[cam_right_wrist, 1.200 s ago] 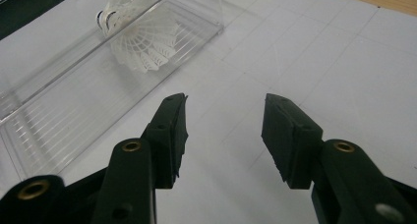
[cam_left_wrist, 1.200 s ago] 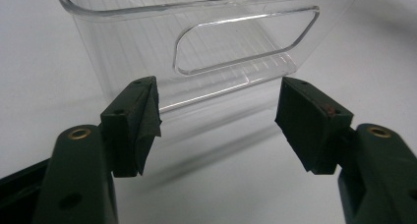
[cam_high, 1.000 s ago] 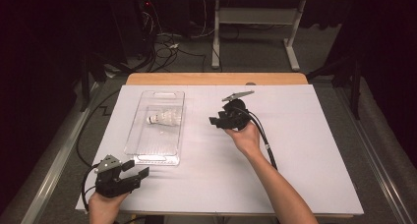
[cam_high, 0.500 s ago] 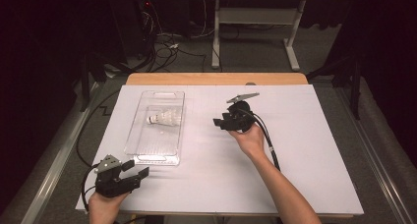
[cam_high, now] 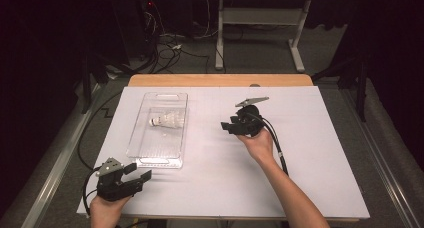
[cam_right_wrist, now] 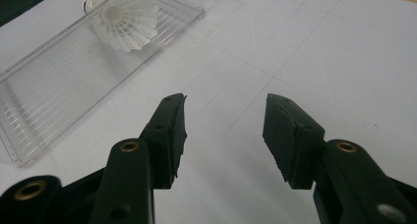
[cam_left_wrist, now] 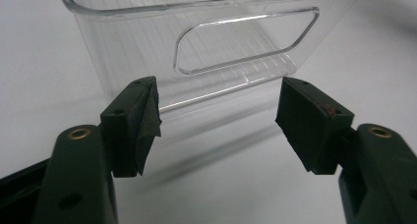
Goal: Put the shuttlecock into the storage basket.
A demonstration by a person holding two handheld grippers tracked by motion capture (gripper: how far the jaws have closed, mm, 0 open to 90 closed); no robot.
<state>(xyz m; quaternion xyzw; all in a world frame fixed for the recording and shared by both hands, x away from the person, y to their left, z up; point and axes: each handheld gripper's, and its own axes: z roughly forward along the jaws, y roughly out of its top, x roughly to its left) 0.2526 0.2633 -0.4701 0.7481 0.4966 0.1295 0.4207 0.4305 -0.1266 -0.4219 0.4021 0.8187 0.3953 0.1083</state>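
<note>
Up close, tray's handle slot (cam_left_wrist: 246,40).

Left gripper (cam_high: 141,176) and right gripper (cam_high: 226,126) both gape, holding nothing.

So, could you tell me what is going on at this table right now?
A person holds a two-jaw gripper in each hand over a white-covered table. A white shuttlecock lies inside a clear plastic tray. The right gripper hovers to the right of the tray, jaws open and empty, pointing toward it. The left gripper sits near the table's front edge, just short of the tray's near end, also open with nothing between its jaws.
</note>
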